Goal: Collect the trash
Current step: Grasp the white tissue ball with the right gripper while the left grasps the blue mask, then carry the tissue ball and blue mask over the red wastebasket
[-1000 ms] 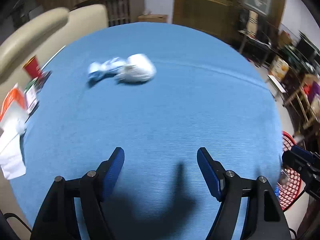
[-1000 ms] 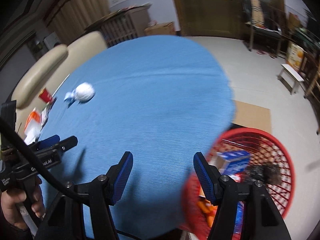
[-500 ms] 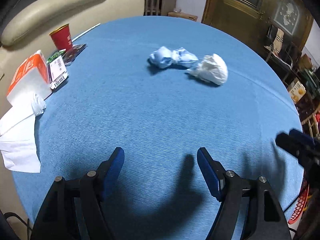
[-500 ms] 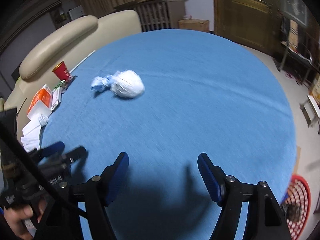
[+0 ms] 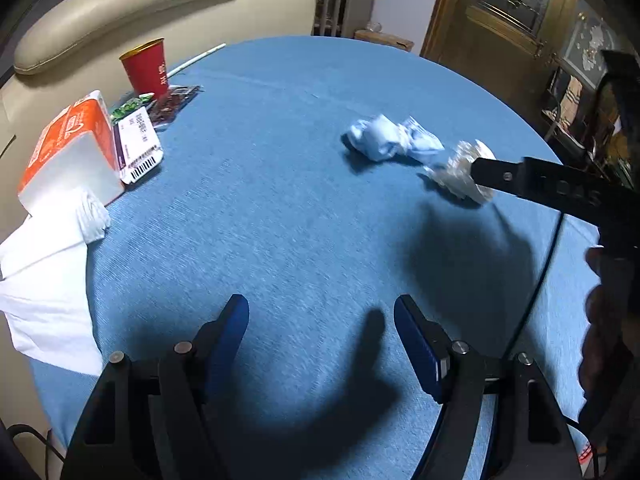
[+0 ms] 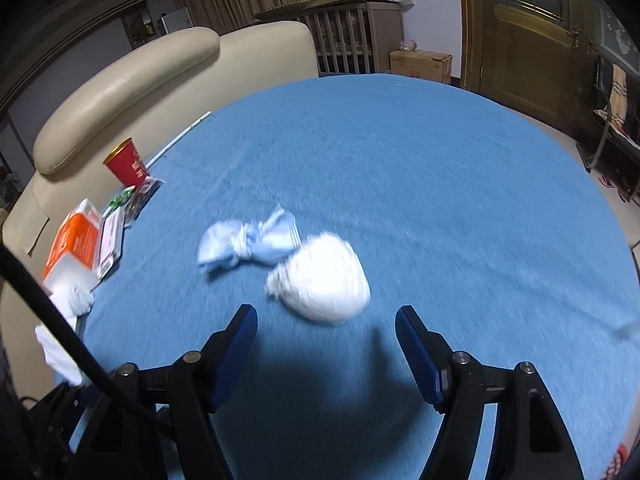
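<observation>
On the blue tablecloth point(image 6: 440, 184), the white crumpled wad point(image 6: 324, 282) lies just ahead of the right gripper point(image 6: 326, 330), jaws spread and empty, recently widened. Light-blue wad point(image 6: 248, 244) touches it at ten o'clock. Left gripper point(image 5: 320, 320) gapes empty too.

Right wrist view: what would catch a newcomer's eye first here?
The white crumpled wad lies on the blue tablecloth just ahead of the open, empty right gripper, with a knotted pale blue wad beside it on the left. At the cloth's left edge, in front of a cream sofa, stand a red paper cup and an orange tissue pack.
</observation>
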`<state>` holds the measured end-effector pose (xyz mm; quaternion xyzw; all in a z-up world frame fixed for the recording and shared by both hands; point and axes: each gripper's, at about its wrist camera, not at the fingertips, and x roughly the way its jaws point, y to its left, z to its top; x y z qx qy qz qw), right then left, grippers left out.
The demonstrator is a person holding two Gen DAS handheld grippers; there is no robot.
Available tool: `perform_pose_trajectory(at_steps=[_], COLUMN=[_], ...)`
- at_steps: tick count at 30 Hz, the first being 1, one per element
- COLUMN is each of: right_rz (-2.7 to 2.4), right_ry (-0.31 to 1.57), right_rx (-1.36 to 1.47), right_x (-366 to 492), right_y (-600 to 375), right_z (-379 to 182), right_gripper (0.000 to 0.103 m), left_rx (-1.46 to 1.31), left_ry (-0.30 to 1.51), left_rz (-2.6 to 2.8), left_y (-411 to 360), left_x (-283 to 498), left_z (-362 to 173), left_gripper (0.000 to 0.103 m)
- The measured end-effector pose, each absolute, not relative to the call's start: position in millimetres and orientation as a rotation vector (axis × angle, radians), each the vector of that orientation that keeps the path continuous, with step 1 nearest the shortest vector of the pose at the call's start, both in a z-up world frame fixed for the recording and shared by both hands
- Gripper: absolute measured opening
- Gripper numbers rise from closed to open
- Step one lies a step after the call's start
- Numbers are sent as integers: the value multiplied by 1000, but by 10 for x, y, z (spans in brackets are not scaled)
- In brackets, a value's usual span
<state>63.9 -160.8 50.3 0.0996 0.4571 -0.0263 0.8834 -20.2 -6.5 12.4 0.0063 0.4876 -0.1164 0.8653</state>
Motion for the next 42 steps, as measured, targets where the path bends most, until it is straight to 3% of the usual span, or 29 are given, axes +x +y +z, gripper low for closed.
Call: perform_pose_trajectory(at_steps=[5,6,7,20,30,31,32,35,42], right_rz=[-50,-45,-35,-40,-39,-38,-37,-33,-35], right_ry=[980,986,990,961,954,954,954,951,934], right_rx=[225,229,239,280,308,311,315,318,315], right_x=[920,937,950,384,83,77,70,54,-71], right_y=[-1654,-1665,-1674,-2016,-2147,-2151,-2157,-2150,-2116], right_z=[345,327,312,454,516,516,516,525,600], right_gripper=[75,67,48,47,47,47,47,47,47], left_rx=[-1,0,1,26,128,125,120,135,126], left_ry=[1010,1006,1002,952,1002,1010,1013,1012,1005], left_rz=[-228,-226,-225,-306,-372,-379,-393,-403,-375], left_y=[-51,-63,-80,-753,-952,-941,-938,-953,-851], left_x=[-26,6,44,798,1168,1178,1170,1109,874], left_z=[172,185,202,370,102,84,77,106,215], left_gripper=[76,76,76,77,78,75,64,54,46])
